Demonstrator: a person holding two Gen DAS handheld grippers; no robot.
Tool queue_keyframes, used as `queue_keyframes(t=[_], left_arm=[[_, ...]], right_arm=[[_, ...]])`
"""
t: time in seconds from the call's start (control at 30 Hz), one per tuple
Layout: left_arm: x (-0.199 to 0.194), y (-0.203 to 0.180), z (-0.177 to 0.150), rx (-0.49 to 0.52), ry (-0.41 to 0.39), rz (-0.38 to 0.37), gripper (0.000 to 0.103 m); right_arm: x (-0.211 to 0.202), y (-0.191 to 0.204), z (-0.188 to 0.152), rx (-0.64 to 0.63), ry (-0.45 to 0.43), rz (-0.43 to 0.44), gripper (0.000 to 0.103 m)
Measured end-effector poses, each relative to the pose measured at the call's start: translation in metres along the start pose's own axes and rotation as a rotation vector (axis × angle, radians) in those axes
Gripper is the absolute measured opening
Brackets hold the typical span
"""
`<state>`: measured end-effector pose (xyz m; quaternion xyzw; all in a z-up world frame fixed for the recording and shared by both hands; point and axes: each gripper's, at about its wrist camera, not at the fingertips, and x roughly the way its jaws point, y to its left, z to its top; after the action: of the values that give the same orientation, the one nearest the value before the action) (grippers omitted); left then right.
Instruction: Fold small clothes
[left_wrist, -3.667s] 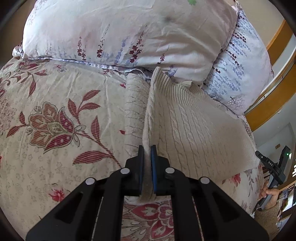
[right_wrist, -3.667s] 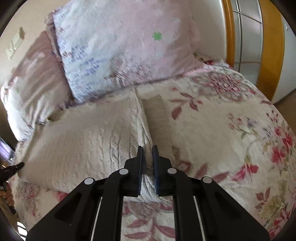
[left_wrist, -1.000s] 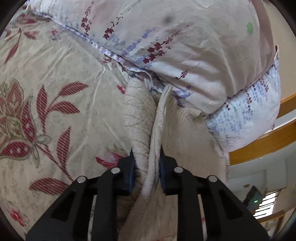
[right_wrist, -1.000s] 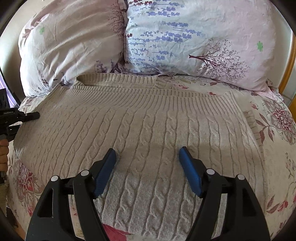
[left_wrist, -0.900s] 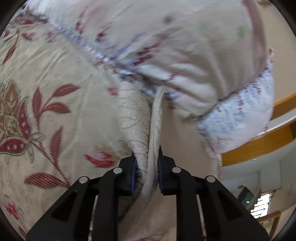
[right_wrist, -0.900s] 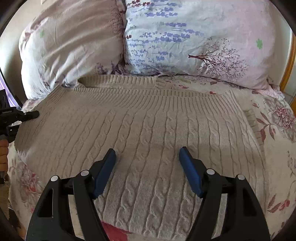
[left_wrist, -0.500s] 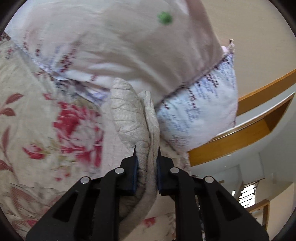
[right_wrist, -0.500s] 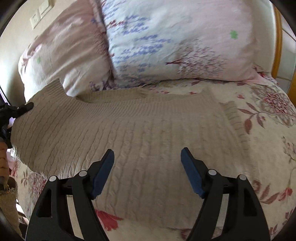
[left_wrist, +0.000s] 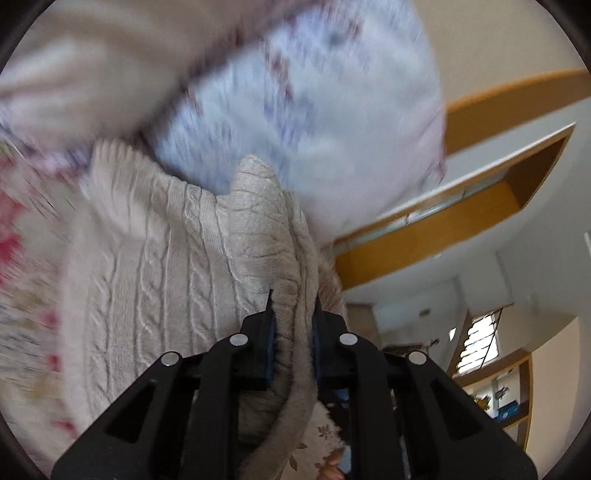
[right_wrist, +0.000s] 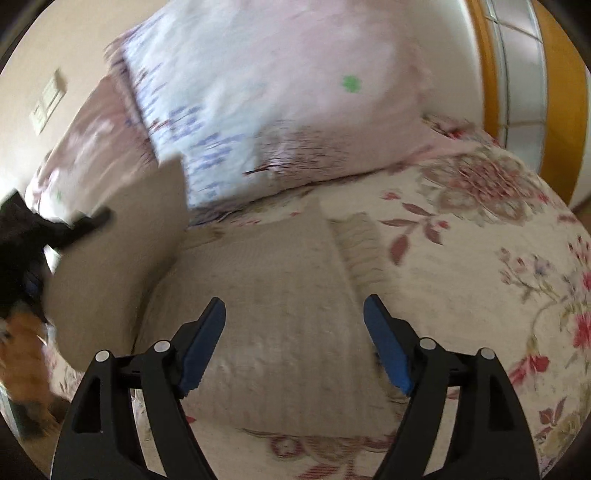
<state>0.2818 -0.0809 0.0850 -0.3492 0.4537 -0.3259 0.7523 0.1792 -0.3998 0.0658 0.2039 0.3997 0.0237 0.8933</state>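
Cream cable-knit sweater (right_wrist: 266, 314) lies on the bedspread (right_wrist: 480, 258), fold half made: left gripper (left_wrist: 291, 314) clamps its raised edge, right gripper (right_wrist: 295, 332) hovers spread (holding nothing), lay-down and smoothing pending

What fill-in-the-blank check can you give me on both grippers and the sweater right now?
1. The left gripper is shut on the ____.
2. The right gripper has its jaws ____.
3. The sweater lies on a ____-patterned bedspread.
4. Behind the sweater lean two ____.

Missing words: sweater; open; floral; pillows
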Motion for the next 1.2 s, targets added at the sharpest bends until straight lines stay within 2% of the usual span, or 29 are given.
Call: queue_keyframes(t=[0.1,0.17,0.2,0.23,0.27,0.33,0.37,0.47,0.6,0.73,0.87,0.93,1.0,1.07,1.13,1.2], left_arm=[[0.043,0.005,-0.016,-0.038,0.114,0.004,0.018],[0.055,0.000,-0.026,-0.031,0.210,-0.115,0.018],[0.052,-0.005,-0.028,-0.009,0.222,-0.130,0.018],[0.044,-0.011,-0.029,0.032,0.220,-0.137,0.026],[0.034,-0.016,-0.029,0.070,0.205,-0.134,0.039],[0.006,-0.021,-0.026,0.142,0.131,-0.080,0.050],[-0.011,-0.019,-0.023,0.168,0.080,-0.009,0.056],[-0.037,-0.004,-0.012,0.174,0.001,0.150,0.061],[-0.048,0.028,-0.004,0.161,-0.019,0.353,0.062],[-0.043,0.051,-0.002,0.139,0.021,0.402,0.062],[-0.037,0.061,-0.011,0.142,0.042,0.413,0.066],[-0.036,0.064,-0.013,0.141,0.043,0.407,0.067],[-0.036,0.064,-0.014,0.133,0.041,0.402,0.067],[-0.038,0.066,-0.016,0.126,0.034,0.397,0.067],[-0.039,0.066,-0.019,0.124,0.031,0.399,0.067],[-0.040,0.065,-0.021,0.123,0.036,0.397,0.068]], right_arm=[[-0.004,-0.019,-0.001,0.050,0.006,-0.001,0.079],[-0.010,-0.026,0.001,0.065,0.004,0.008,0.079],[-0.012,-0.029,0.003,0.072,0.002,0.020,0.079],[-0.014,-0.032,0.004,0.084,0.001,0.037,0.079],[-0.016,-0.035,0.007,0.108,0.006,0.070,0.079],[-0.014,-0.040,0.011,0.158,0.030,0.171,0.079],[-0.011,-0.039,0.014,0.170,0.046,0.207,0.079],[0.006,-0.032,0.021,0.212,0.128,0.331,0.077],[0.033,-0.020,0.024,0.223,0.205,0.353,0.067],[0.059,-0.016,0.021,0.260,0.284,0.353,0.062],[0.069,-0.015,0.020,0.261,0.300,0.331,0.060],[0.071,-0.014,0.022,0.267,0.298,0.373,0.045],[0.077,-0.012,0.023,0.265,0.312,0.397,0.042],[0.086,-0.008,0.022,0.256,0.329,0.393,0.041],[0.093,-0.008,0.022,0.271,0.333,0.386,0.023],[0.086,0.000,0.027,0.214,0.289,0.341,0.020]])
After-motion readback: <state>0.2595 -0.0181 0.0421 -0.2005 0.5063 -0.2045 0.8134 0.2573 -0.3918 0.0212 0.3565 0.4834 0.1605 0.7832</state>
